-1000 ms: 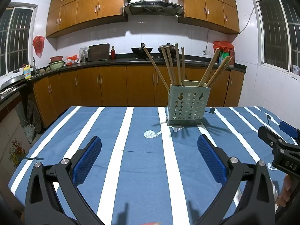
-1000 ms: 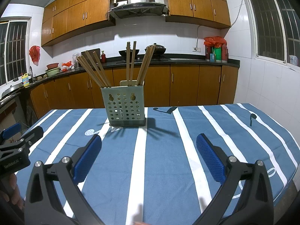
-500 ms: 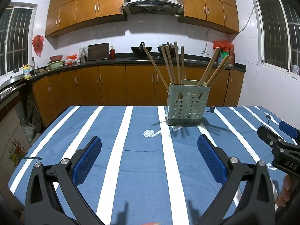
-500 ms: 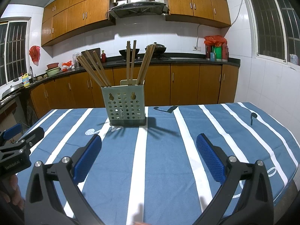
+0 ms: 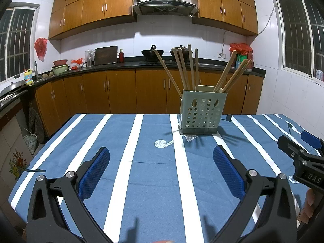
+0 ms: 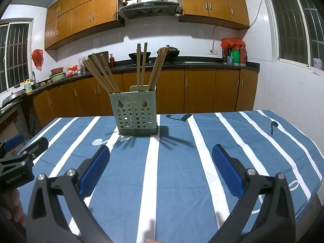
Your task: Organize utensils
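Perforated utensil holder point(image 5: 203, 110) at twelve o'clock on striped tablecloth point(image 5: 141, 162), chopsticks point(image 5: 187, 68) standing splayed inside; left gripper point(image 5: 161, 169) and right gripper point(image 6: 161, 168) both spread wide, empty; fits either sorting pending or finished.

Pretty clearly a home kitchen. Wooden wall cabinets point(image 5: 91, 10) run along white tiled walls, with a steel range hood point(image 5: 165, 0) over a stove holding a wok point(image 5: 152, 52) and a lidded pot point(image 6: 168, 51). The dark worktop point(image 5: 121, 65) has a cutting board point(image 5: 105, 55), bowls and bottles on it, plus a sink tap point(image 5: 35, 75) by the barred window point(image 5: 14, 46). Lived-in, everyday clutter.
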A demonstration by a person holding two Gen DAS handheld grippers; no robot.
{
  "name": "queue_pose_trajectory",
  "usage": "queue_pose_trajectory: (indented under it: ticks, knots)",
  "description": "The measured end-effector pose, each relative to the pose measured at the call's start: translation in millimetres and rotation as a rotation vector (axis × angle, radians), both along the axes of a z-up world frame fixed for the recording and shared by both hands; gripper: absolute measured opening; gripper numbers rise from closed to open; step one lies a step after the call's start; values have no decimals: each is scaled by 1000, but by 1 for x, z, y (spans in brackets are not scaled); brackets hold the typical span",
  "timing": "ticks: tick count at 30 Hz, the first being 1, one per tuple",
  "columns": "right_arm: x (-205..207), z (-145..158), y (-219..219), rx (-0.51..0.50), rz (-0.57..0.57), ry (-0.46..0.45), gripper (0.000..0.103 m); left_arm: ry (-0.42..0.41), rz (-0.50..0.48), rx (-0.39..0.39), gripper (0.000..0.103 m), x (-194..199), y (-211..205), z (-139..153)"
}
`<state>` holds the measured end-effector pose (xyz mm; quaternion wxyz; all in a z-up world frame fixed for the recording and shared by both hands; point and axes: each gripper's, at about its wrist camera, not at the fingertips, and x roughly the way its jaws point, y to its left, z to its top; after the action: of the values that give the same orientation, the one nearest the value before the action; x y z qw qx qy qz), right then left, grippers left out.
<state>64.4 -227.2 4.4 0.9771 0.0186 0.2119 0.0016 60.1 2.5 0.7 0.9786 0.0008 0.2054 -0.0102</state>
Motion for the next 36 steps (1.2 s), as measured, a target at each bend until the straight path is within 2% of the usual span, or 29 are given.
queue_pose_trajectory:
  ticks: [36]
  knots:
    - [0, 0, 1, 3, -1, 4, 99, 8, 2, -3, 101, -2, -2, -4]
